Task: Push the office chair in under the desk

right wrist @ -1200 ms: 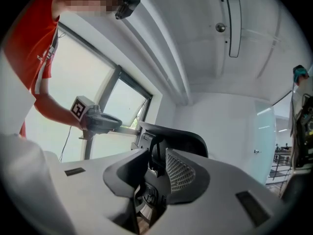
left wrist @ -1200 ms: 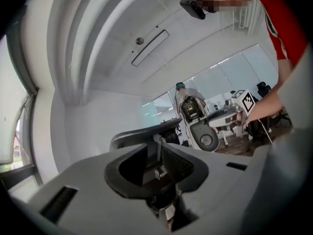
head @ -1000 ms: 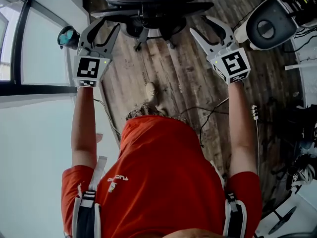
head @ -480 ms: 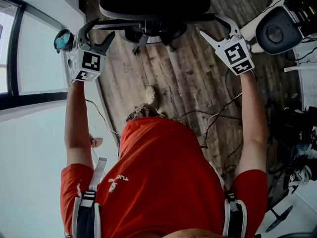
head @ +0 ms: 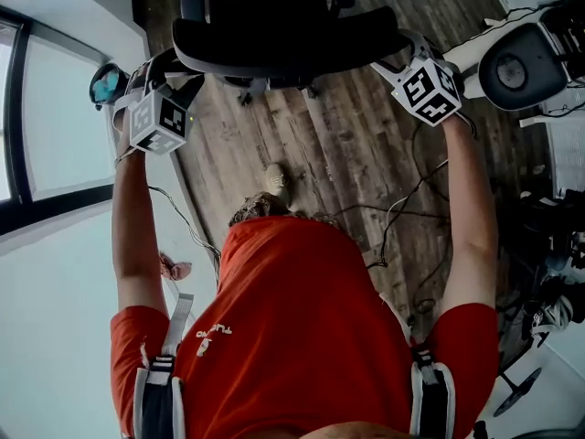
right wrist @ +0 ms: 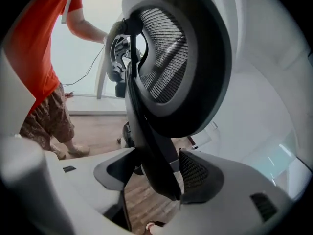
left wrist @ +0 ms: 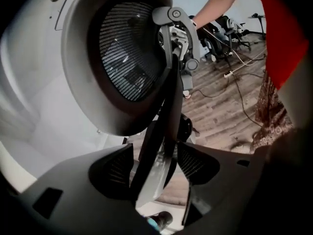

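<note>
A black office chair (head: 283, 26) stands on the wooden floor ahead of me, its mesh backrest (left wrist: 129, 53) seen from behind. My left gripper (head: 169, 67) is at the backrest's left edge, my right gripper (head: 395, 55) at its right edge. In the left gripper view the left gripper (left wrist: 156, 163) has just been opening; the backrest's frame edge (left wrist: 168, 111) passes between the wide jaws with gaps. In the right gripper view the right gripper (right wrist: 156, 173) has also just been opening, and the frame edge (right wrist: 146, 141) runs between its pads. I cannot make out the desk.
A white and black seat-like object (head: 512, 58) sits at the far right. Cables (head: 402, 208) trail over the floor by my feet. A window and white wall (head: 55, 108) close off the left, with a teal object (head: 105, 85) beside the left gripper.
Both grippers have moved forward to the sides of the chair's backrest, and their jaws have opened wider. The backrest now lies between them.
</note>
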Action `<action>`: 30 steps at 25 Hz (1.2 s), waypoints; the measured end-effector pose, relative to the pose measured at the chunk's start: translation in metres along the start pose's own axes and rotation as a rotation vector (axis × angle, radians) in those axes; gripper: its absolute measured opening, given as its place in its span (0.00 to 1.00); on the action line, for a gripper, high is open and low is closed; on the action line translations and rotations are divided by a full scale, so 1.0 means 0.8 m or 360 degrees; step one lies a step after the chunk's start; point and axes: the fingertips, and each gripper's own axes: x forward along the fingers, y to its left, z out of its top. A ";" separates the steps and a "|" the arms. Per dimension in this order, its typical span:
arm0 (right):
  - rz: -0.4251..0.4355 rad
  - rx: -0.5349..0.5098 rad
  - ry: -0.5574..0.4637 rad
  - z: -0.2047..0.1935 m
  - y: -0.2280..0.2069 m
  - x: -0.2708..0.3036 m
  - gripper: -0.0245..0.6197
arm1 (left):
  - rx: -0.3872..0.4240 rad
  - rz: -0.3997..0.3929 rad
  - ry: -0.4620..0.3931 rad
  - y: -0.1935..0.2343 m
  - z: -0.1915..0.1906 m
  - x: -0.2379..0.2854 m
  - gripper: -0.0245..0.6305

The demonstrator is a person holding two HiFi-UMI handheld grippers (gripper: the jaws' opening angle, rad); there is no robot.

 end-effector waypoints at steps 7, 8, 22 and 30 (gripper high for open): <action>0.0164 -0.0165 0.0137 -0.009 0.006 0.033 0.46 | 0.0163 -0.0218 0.0133 -0.009 -0.014 0.030 0.46; 0.0186 -0.0192 0.0156 -0.011 0.007 0.037 0.46 | 0.0187 -0.0238 0.0140 -0.012 -0.016 0.036 0.44; 0.0256 -0.0494 0.0178 0.002 0.006 0.069 0.25 | 0.0311 -0.0254 0.0141 -0.006 -0.022 0.053 0.23; 0.0218 -0.0508 0.0173 0.008 -0.022 0.097 0.24 | 0.0334 -0.0211 0.0124 0.027 -0.032 0.082 0.23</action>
